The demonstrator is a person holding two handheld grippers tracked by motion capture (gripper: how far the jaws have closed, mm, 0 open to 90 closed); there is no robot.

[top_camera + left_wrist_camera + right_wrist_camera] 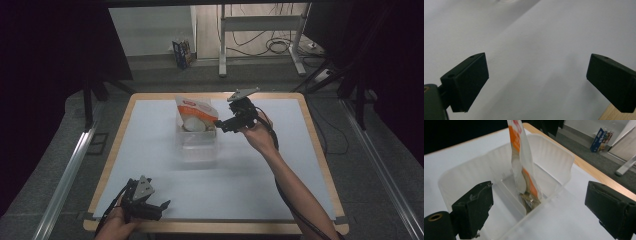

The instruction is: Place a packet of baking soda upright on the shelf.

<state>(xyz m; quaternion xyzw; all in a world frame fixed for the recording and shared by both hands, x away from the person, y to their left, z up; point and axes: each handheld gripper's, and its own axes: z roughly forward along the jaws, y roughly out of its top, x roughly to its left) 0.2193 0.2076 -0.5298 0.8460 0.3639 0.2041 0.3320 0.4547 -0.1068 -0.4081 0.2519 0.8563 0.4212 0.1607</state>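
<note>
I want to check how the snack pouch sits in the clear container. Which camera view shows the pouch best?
The right gripper view: the pouch is close, standing upright in one compartment of the clear container. The high view shows the pouch small and far, beside the open right claw. The left gripper view faces bare white table.

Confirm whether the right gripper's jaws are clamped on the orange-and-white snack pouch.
No: the right gripper has its jaws wide apart, and the orange-and-white snack pouch stands free in the clear plastic bin.

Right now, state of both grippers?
Left gripper: open, holding nothing, over the table.
Right gripper: open, holding nothing, beside the pouch in the bin.
</note>
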